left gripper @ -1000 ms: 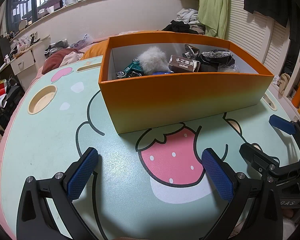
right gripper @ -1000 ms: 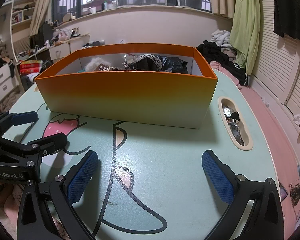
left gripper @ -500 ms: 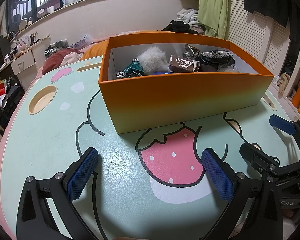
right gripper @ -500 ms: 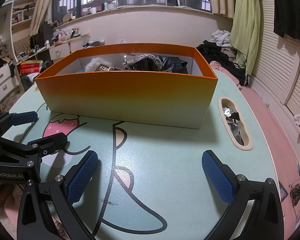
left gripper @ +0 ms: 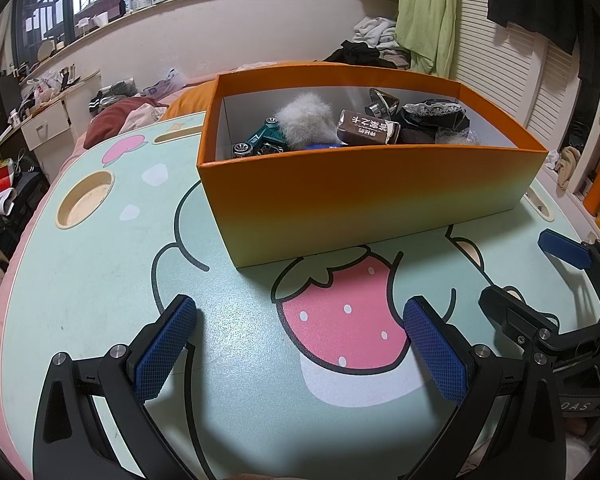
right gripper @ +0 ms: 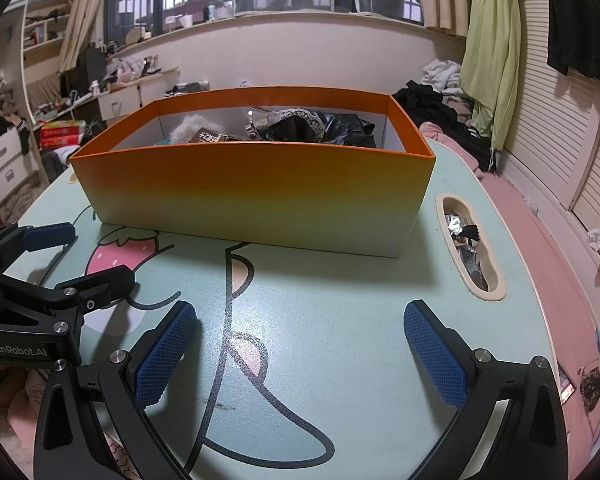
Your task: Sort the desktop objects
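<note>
both my grippers sit low over the table [left gripper: 100, 280], side by side, nothing held. left gripper [left gripper: 300, 344] has its jaws spread wide over the strawberry print [left gripper: 340, 320]. right gripper [right gripper: 300, 348] jaws equally wide apart over bare mint surface; i also see it at the right edge of the left view, fingers parted. orange box [left gripper: 372, 196] stands on the table ahead of both, well apart from the blue pads [left gripper: 164, 344]. inside it: a green toy car [left gripper: 260, 140] at the left end, a grey fluffy ball [left gripper: 308, 120] touching it, a brown snack pack [left gripper: 368, 128] beside that, a black lace-trimmed bundle [right gripper: 300, 126] toward the right end. crumpled foil wrappers [right gripper: 466, 240] lie in the table's slot [right gripper: 496, 276] right of the box.
</note>
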